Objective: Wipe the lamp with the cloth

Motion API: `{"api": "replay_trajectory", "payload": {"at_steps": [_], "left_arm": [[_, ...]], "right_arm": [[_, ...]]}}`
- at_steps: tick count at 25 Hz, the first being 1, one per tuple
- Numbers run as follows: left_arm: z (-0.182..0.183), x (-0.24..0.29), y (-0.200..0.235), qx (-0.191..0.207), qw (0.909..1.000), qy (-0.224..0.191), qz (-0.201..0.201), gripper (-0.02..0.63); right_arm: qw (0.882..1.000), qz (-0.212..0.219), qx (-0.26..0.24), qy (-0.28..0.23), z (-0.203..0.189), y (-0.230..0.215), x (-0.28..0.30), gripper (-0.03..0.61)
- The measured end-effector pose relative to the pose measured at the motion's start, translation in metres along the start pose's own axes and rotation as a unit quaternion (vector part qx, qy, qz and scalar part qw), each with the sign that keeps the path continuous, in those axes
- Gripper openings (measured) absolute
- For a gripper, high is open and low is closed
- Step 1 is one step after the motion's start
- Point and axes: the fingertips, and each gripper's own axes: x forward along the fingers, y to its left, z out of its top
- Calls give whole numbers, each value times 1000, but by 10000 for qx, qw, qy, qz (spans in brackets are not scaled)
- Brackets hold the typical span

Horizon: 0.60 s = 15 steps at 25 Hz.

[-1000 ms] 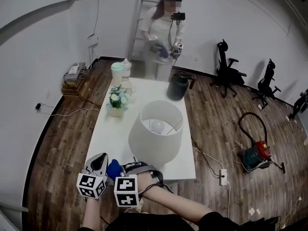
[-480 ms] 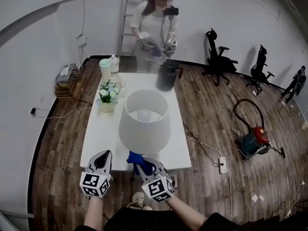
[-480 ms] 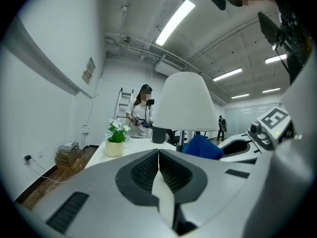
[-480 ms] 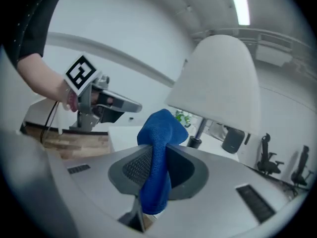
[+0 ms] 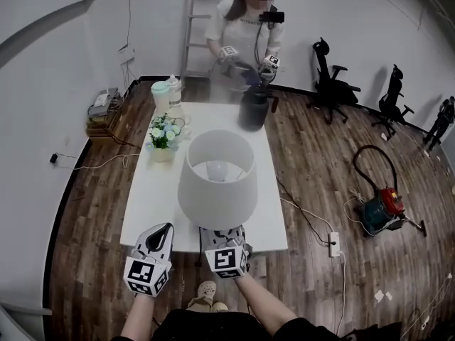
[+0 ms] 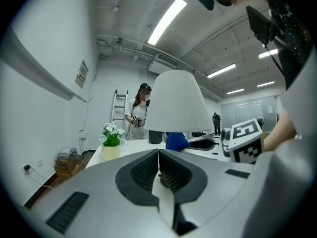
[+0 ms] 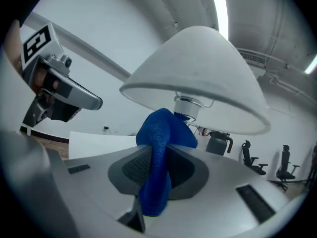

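The white lamp (image 5: 217, 180) is seen at the centre of the head view, standing on the white surface (image 5: 153, 190) toward its near edge. The blue cloth (image 7: 159, 148) is clamped between the fingers of the right gripper (image 7: 156, 157) and raised below the shade's rim, though contact with the lamp cannot be made out. At the lower left, the left gripper (image 6: 158, 155) is held with its fingers pressed together on nothing, apart from the lamp.

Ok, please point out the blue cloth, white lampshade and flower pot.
Blue woven cloth (image 7: 155, 166): right gripper view, fold between jaws.
White conical lampshade (image 5: 215, 190): head view, near outer wall.
Cream flower pot (image 5: 162, 154): head view, pot front.
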Motion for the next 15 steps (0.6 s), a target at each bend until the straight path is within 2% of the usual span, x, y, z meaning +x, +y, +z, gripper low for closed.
{"api": "replay_trajectory", "payload": {"at_steps": [3, 6, 9, 11, 12, 13, 15], "left_arm": [[-1, -5, 4, 82, 9999, -26, 105, 11], [-9, -7, 8, -15, 9999, 76, 151, 11], [-18, -8, 12, -100, 9997, 171, 163, 12], [-23, -8, 14, -180, 9995, 220, 160, 11], [-26, -7, 13, -222, 9994, 233, 152, 12], [-28, -7, 11, -252, 9993, 235, 131, 11], [-29, -5, 8, -260, 9994, 228, 59, 12]], "right_arm": [[9998, 170, -17, 76, -7, 10, 15, 75], [9959, 578, 176, 676, -40, 34, 26, 75], [9867, 1278, 345, 941, -58, 59, 24, 75], [9776, 1851, 308, 954, -61, 78, 10, 75], [9752, 2005, 275, 898, -62, 82, 0, 75], [9757, 2026, 271, 786, -62, 79, -12, 75], [9839, 1695, 366, 422, -56, 56, -31, 75]]}}
